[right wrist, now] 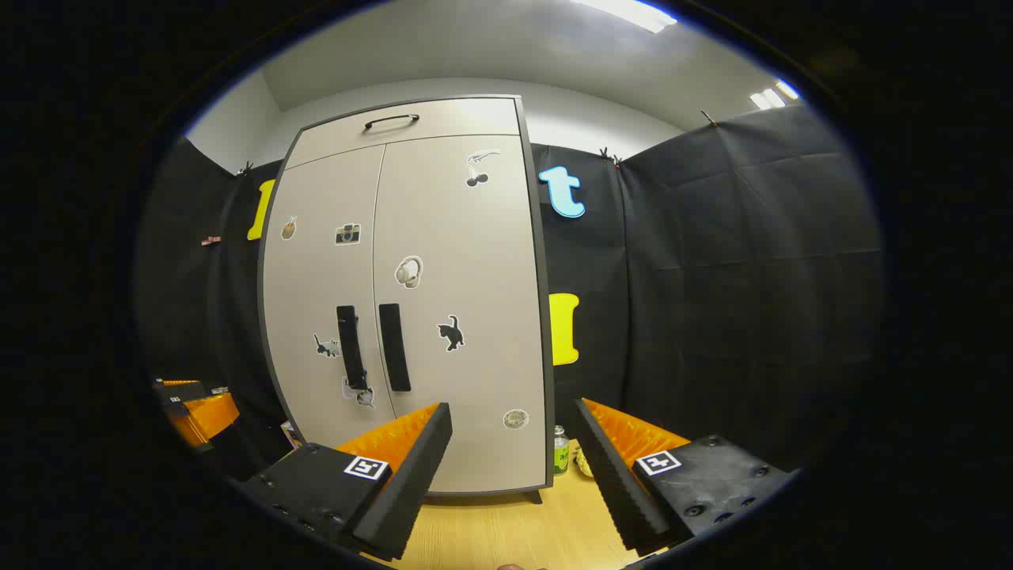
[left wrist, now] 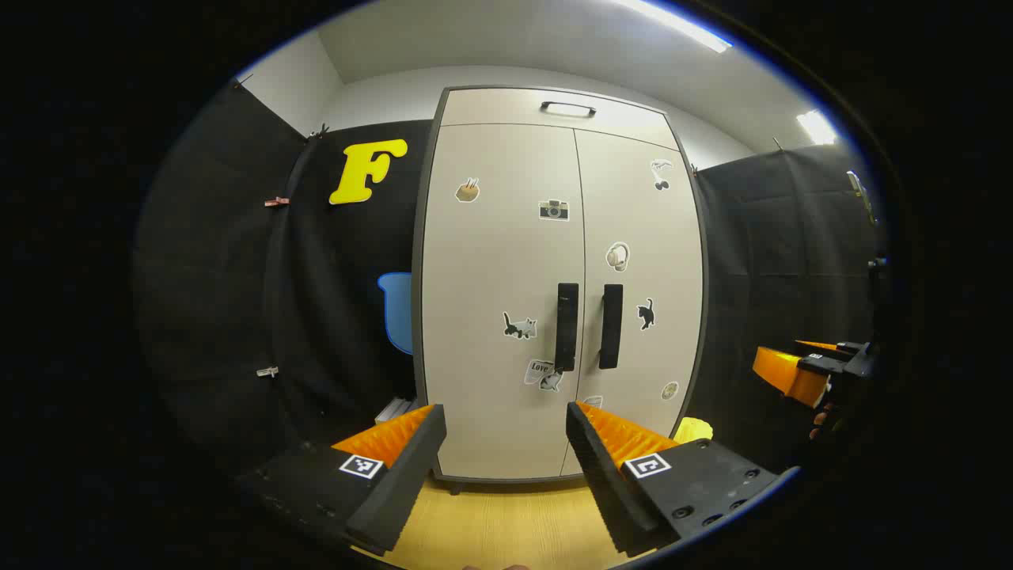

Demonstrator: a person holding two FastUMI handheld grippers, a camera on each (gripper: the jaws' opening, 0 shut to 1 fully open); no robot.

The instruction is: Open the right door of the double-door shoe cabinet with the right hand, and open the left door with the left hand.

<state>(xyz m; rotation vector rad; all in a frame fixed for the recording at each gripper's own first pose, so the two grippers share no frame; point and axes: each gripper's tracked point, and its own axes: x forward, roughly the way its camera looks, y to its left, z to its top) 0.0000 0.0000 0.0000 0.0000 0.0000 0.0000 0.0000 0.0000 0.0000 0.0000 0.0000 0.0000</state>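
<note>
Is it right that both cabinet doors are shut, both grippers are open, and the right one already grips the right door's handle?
Not quite. The right gripper grips nothing: in the right gripper view it is open and short of the right handle. Both doors, left door and right door, are shut, and the left gripper is open too.

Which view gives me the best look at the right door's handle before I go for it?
The left gripper view: the right door handle faces the camera nearly square-on, just above the open tongs. In the right gripper view the same handle sits off to the left and looks slanted, well left of those open tongs.
</note>
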